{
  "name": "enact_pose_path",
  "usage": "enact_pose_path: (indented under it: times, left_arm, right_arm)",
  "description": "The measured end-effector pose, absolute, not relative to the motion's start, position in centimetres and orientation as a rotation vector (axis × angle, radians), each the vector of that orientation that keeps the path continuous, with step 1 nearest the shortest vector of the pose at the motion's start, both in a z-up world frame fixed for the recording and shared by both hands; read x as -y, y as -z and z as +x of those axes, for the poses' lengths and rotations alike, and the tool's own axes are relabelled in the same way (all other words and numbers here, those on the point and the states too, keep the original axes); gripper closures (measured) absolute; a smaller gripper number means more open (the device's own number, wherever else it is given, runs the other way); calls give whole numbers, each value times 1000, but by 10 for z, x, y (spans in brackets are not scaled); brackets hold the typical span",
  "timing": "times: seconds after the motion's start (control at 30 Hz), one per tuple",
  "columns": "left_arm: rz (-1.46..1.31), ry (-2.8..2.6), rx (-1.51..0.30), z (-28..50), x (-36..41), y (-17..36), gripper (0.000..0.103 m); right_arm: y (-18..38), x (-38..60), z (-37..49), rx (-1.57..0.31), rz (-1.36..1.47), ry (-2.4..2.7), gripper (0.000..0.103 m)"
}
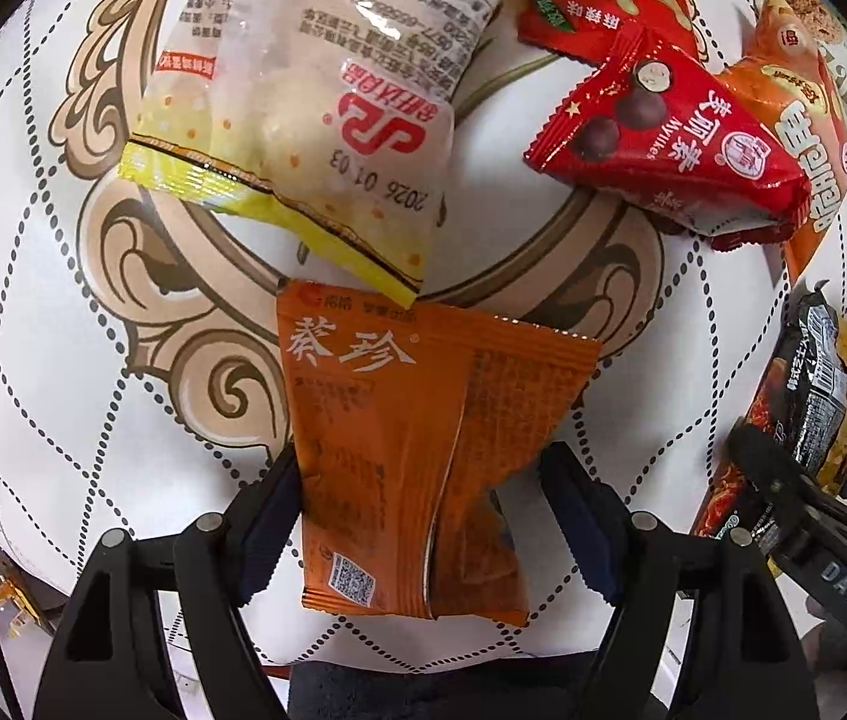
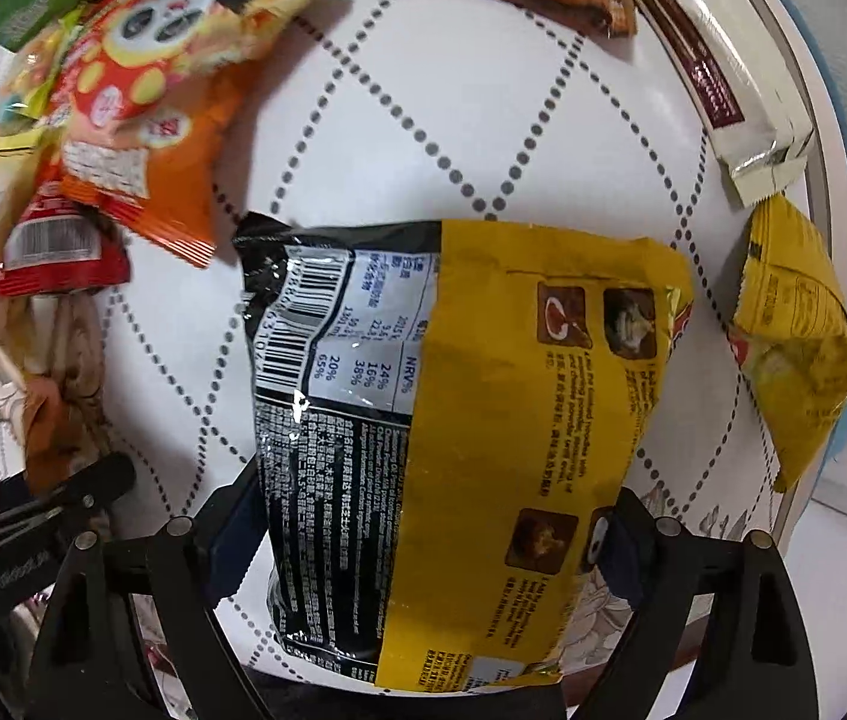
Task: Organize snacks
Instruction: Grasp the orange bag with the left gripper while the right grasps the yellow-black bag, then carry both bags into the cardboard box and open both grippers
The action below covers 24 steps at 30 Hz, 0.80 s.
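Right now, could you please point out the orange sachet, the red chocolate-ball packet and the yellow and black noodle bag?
orange sachet (image 1: 399, 420): left wrist view, upper front panel.
red chocolate-ball packet (image 1: 672, 144): left wrist view, printed face.
yellow and black noodle bag (image 2: 483, 408): right wrist view, yellow back panel.

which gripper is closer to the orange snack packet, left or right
Left. The left gripper straddles the orange snack packet, a finger on either side. The right gripper straddles the black and yellow noodle bag off to the side.

White table (image 1: 33, 312) with dotted diamonds
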<state>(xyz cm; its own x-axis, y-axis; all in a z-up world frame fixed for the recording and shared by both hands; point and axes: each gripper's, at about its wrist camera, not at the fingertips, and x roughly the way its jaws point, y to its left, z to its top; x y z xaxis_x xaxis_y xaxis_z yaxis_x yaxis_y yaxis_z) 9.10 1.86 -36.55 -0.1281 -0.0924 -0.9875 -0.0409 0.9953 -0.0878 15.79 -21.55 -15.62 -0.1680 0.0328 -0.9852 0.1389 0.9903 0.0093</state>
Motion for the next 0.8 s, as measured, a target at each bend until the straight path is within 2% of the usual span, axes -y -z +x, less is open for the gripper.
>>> enact_pose_path:
  times: [0.03,0.1,0.13,0.23,0.5,0.8]
  left_arm:
    - [-101,47,-1693,89,-19,363,27]
    - [-73,41,-1680,91,-20,345,39]
    - [-60,46,-1660,88,-19,339,50]
    - [-56,68,-1631,93,-16,318,55]
    - [-83,109,-1546,64,-35,247,57]
    - [-117,159,-1367,96,-15,146,57]
  right_arm:
    - [159,213,160,-1740,118,100,9]
    - [165,209,160,-1729,102,109,14]
    - [165,208,149,-1717,97,115,18]
    - [156,202,146,-1678,88,116,19]
    - [108,194,133,-1585,102,33,20]
    - [39,196,193,-1451,185,-126,20]
